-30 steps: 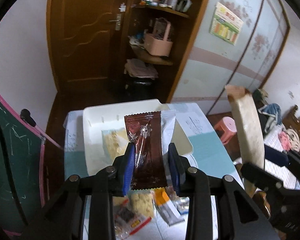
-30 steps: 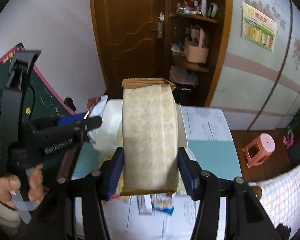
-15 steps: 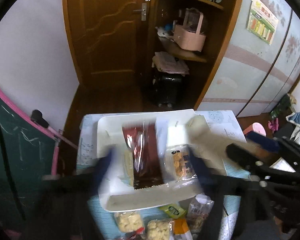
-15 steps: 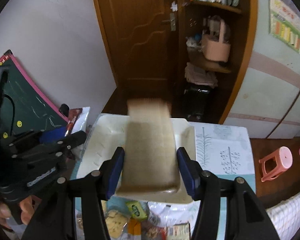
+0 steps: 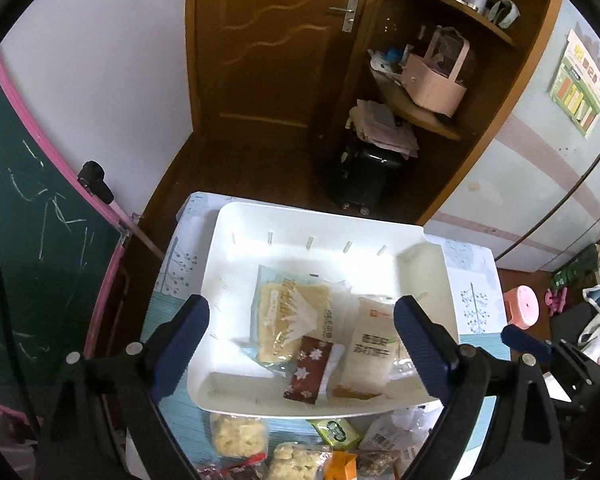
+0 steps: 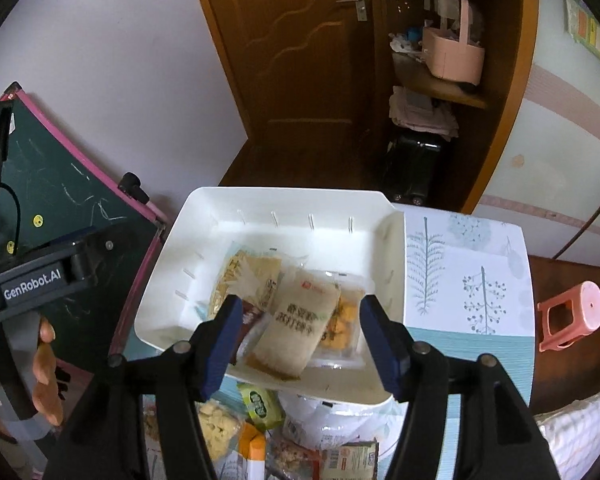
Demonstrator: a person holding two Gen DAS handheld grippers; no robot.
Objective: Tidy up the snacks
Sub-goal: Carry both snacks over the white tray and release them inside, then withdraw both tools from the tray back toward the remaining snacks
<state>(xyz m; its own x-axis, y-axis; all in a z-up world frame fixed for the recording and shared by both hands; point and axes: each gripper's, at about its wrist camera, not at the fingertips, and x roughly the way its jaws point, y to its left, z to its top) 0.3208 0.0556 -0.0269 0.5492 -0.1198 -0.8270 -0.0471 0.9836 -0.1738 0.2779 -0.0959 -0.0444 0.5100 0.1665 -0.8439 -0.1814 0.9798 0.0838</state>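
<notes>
Reading "GenRobot.AI" on the left hand-held gripper [image 6: 32,280], beside tray [image 6: 284,200]

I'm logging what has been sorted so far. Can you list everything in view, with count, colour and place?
tray: one, white, on the table
brown snowflake packet: one, in the tray
beige packet: one, in the tray
yellow packet: one, in the tray
orange snack packet: one, clear wrapper, under the beige packet
loose snacks: several, mixed, table in front of the tray
stool: one, pink, floor
left gripper: open, empty
right gripper: open, empty
</notes>
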